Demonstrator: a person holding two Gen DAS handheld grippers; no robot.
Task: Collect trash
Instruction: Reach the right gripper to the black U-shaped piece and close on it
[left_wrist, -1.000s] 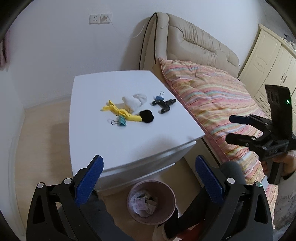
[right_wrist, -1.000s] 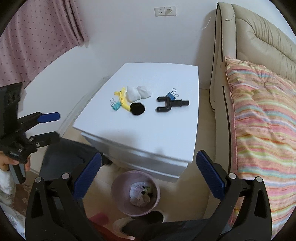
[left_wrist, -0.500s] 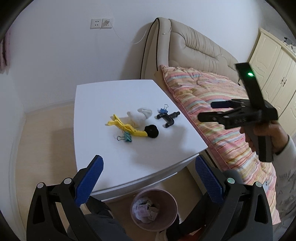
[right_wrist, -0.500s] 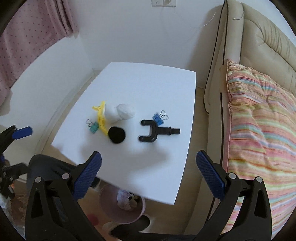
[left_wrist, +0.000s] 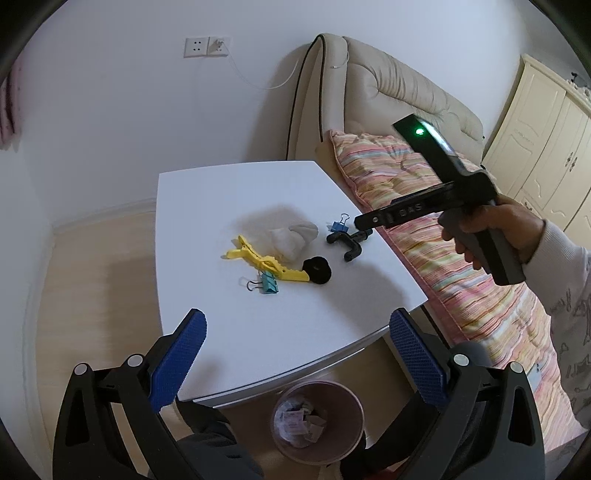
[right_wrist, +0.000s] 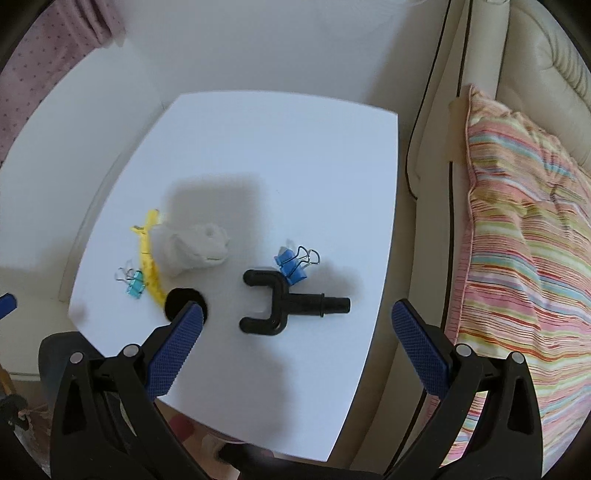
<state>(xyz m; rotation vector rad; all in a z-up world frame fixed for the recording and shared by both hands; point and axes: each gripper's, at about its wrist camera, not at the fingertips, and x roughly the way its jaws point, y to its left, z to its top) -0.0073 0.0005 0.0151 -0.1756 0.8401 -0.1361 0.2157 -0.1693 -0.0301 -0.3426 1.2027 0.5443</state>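
White table (left_wrist: 258, 332) fills both views beside a bed with a striped quilt (right_wrist: 524, 236). Crumpled white tissue (right_wrist: 195, 249) lies near the table's middle, touching a yellow clip (right_wrist: 149, 258); a black Y-shaped piece (right_wrist: 284, 301) lies just right of the tissue. Above the tissue hangs the right gripper (right_wrist: 295, 341), fingers spread, empty. Nearer the table's front edge, the left gripper (left_wrist: 295, 349) is likewise spread, above a pink bin (left_wrist: 317, 421).

We see the round black item (right_wrist: 183, 302) partly hidden behind the right gripper's (right_wrist: 297, 343) left finger pad (right_wrist: 175, 350). The yellow clip (right_wrist: 149, 254) vanishes under the crumpled tissue (right_wrist: 195, 247) at 3 o'clock. The bin's (left_wrist: 317, 421) scraps are too small to identify — the left gripper (right_wrist: 7, 304) is cut off at 9 o'clock.
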